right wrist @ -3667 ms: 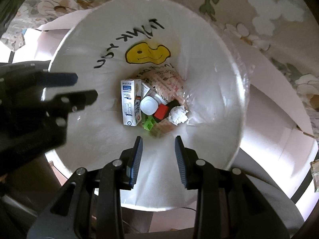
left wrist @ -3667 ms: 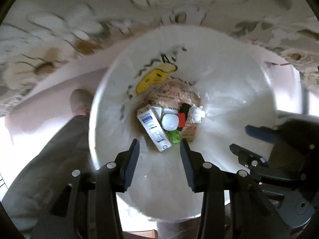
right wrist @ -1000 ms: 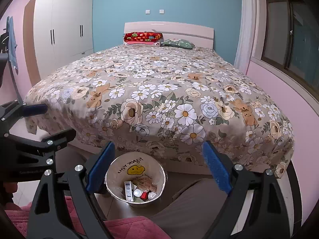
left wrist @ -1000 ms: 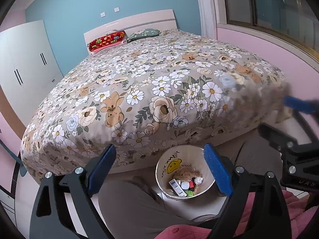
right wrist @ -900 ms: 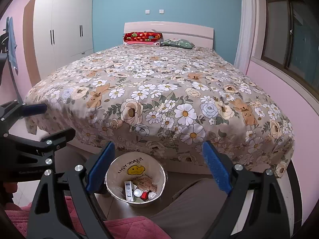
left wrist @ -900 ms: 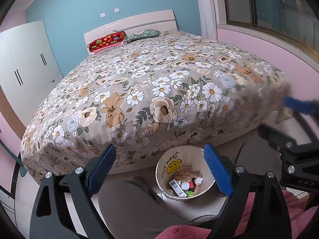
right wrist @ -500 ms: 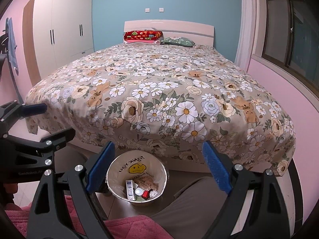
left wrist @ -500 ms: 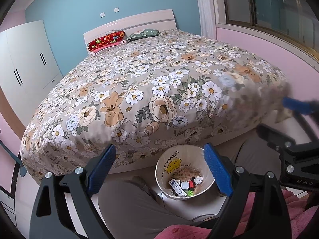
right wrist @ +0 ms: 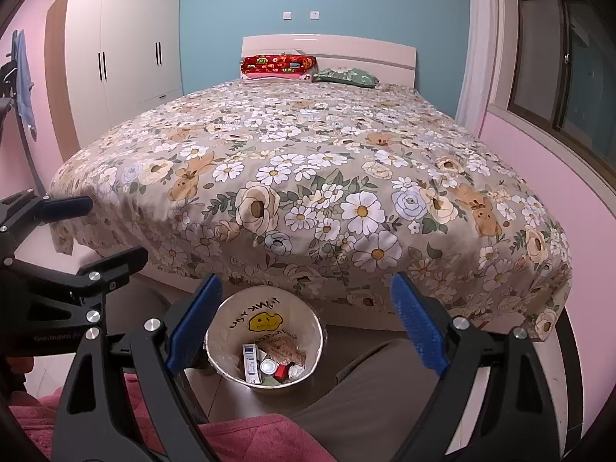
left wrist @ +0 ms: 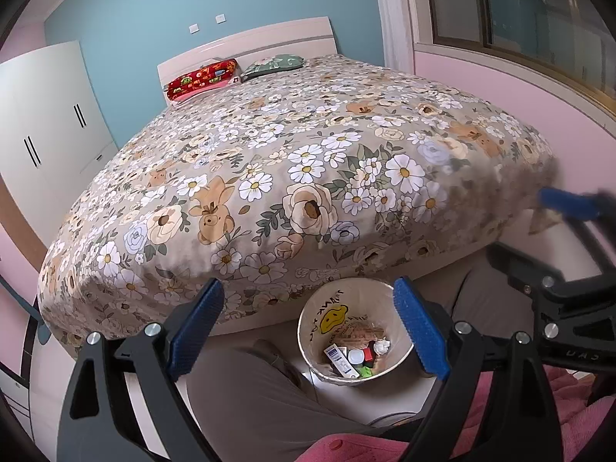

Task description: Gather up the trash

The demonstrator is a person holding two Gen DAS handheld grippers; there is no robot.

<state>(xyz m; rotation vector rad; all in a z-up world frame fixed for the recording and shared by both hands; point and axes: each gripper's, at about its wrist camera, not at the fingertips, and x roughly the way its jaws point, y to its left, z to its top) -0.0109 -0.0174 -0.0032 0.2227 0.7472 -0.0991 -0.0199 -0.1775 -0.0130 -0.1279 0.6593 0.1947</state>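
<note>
**Both grippers raised above the bin at the foot of the bed**

I held the left gripper (left wrist: 308, 323) and the right gripper (right wrist: 306, 319) side by side, each with its jaws spread wide and nothing between them. In the left wrist view the right gripper appeared at the right margin; in the right wrist view the left gripper (right wrist: 88, 231) appeared at the left margin, also with jaws released.

The trash bin (left wrist: 312, 308) stood on the floor just beside the foot edge of the bed (left wrist: 308, 154), between my grey-trousered legs (left wrist: 250, 396). Its rim sat below the overhanging hem of the floral bedspread (right wrist: 308, 192), near it, though I could not tell whether they touched. A yellow smiley face (right wrist: 265, 321) with handwritten lettering marked the inside wall.

Inside the bin lay the collected trash: a white and blue carton (right wrist: 251, 362), a white round cap (left wrist: 356, 355), a red piece (left wrist: 369, 355), a crumpled white tissue (left wrist: 382, 345), a green scrap (left wrist: 365, 371) and a printed brown wrapper (right wrist: 287, 346).

Open room lay directly above the bin mouth, framed in both views by the blue pads (left wrist: 196, 319) of the spread jaws. A pink wall (right wrist: 539, 154) under the window bounded the right side, and a white wardrobe (right wrist: 123, 50) stood well apart on the left. Two pillows (right wrist: 277, 65) lay at the headboard.
</note>
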